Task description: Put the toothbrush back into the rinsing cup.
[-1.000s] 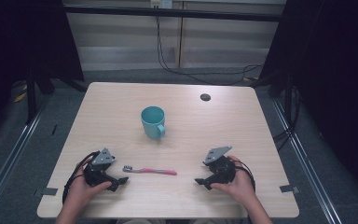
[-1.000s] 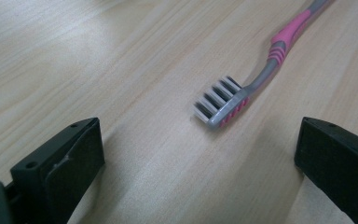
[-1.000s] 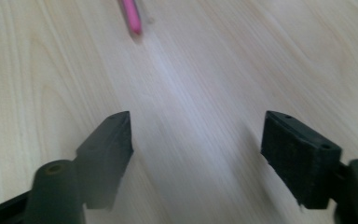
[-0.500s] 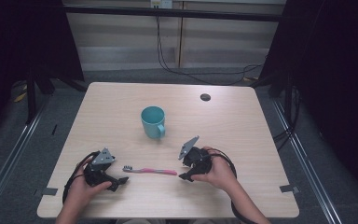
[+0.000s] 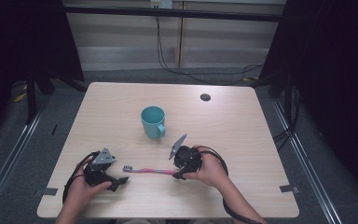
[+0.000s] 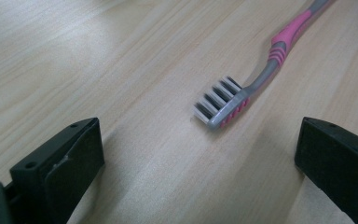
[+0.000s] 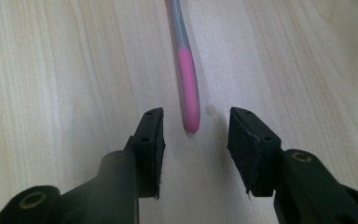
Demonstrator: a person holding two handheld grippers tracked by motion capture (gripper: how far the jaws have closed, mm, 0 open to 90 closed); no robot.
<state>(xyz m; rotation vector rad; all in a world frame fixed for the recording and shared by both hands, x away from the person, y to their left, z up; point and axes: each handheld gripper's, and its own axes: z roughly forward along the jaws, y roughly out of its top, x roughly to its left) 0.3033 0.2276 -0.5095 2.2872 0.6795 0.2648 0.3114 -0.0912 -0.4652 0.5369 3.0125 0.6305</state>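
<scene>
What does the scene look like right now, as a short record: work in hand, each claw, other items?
work in hand: toothbrush lies flat on the table
right claw: jaws have just been closing, either side of the pink handle end, not touching
left claw: open, bristle end just ahead
other items: teal mug, upright, beyond the toothbrush

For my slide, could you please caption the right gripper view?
Right tool open astride the pink toothbrush handle's end.

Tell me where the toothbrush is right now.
In the high view the toothbrush lies flat near the table's front edge, between both tongs, its handle end just ahead of the right tongs, below the teal mug.
</scene>
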